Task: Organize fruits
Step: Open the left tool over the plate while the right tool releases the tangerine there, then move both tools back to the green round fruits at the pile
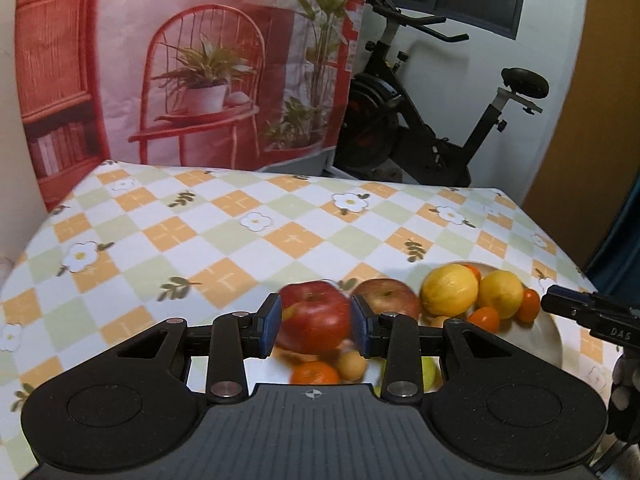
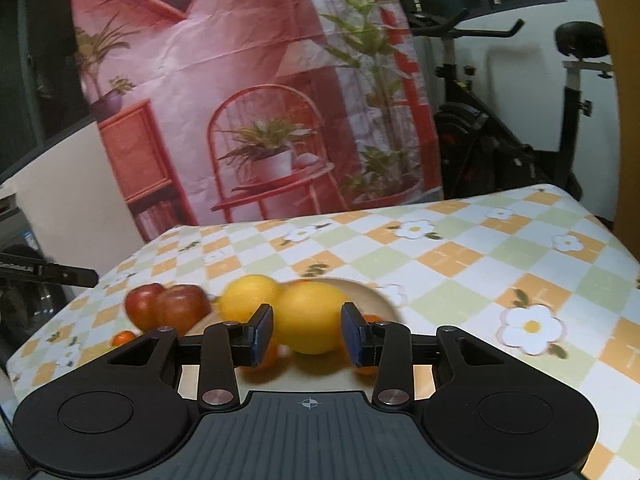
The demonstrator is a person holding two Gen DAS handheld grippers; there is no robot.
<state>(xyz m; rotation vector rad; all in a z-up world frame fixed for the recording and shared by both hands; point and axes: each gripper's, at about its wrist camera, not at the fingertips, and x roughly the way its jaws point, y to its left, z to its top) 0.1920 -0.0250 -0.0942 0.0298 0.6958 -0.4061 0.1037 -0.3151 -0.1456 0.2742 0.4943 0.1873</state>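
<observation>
A cream plate (image 1: pixel 548 332) on the checked tablecloth holds a pile of fruit: two red apples, two lemons, several small oranges. My left gripper (image 1: pixel 315 326) stands with a blue pad on each side of a red apple (image 1: pixel 316 316); contact looks close, but blur hides it. A second apple (image 1: pixel 386 294) sits behind. My right gripper (image 2: pixel 307 334) flanks a lemon (image 2: pixel 310 316) with small gaps showing, so it looks open. A second lemon (image 2: pixel 250 296) and both apples (image 2: pixel 168 306) lie to its left. The right gripper shows in the left wrist view (image 1: pixel 588 312).
The plate rim shows in the right wrist view (image 2: pixel 372 292). The tablecloth (image 1: pixel 224 248) stretches left and back of the plate. A printed backdrop (image 1: pixel 180 60) hangs behind the table. An exercise bike (image 1: pixel 432 120) stands behind the far right corner.
</observation>
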